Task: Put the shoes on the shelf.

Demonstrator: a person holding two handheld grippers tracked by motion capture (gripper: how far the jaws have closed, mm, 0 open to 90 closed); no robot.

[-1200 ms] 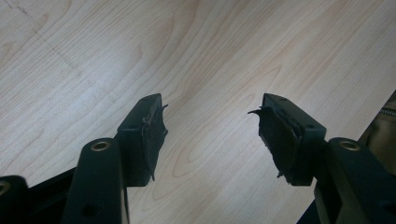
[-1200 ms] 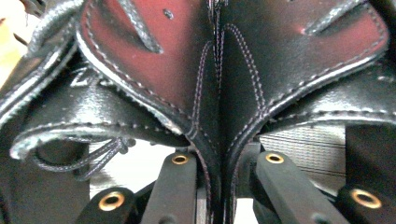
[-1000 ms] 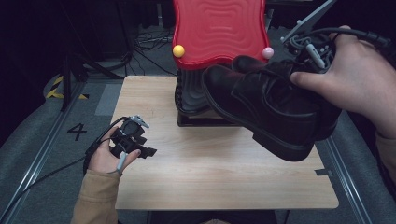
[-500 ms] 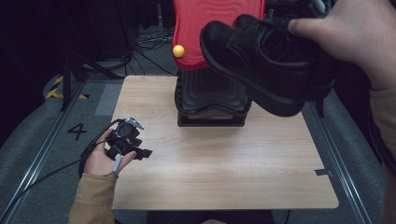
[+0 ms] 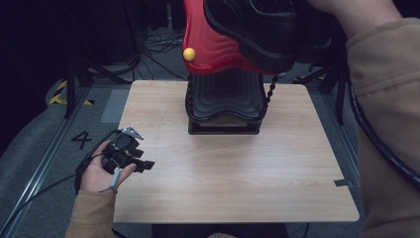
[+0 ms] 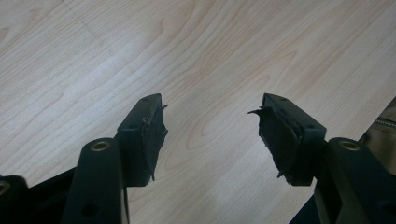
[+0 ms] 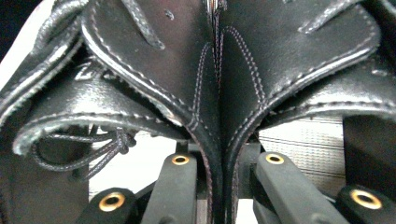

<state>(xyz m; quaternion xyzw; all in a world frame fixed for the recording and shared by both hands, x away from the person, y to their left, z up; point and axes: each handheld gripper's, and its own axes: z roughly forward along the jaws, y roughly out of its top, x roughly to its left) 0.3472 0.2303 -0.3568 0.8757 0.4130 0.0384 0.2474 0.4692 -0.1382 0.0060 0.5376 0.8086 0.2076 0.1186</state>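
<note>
Up goes the pair of black shoes (image 5: 257,29), lifted from just above the counter (image 5: 237,168) a second ago to the top edge of the high view, now in front of the red wavy panel (image 5: 213,49) that tops the black ribbed stand (image 5: 225,99). Over on the near left corner, the left tool (image 5: 130,157) has barely shifted, resting low at the counter's edge in the person's hand.

Right tool first: in the right gripper view its jaws are drawn close and clamped on the two shoes' inner walls (image 7: 217,116), pressed together back to back, with a loose lace (image 7: 93,149) dangling at the left. The right tool (image 7: 224,186) shows just its two black arms rising from below.

Left tool now: the left gripper view has its jaws standing wide apart, the pads (image 6: 149,135) worn and frayed, bare wood between them, nothing gripped.

From above, the sleeve (image 5: 386,99) and the shoes' soles are on show; the stitching and the grip itself come from the right gripper view alone.
</note>
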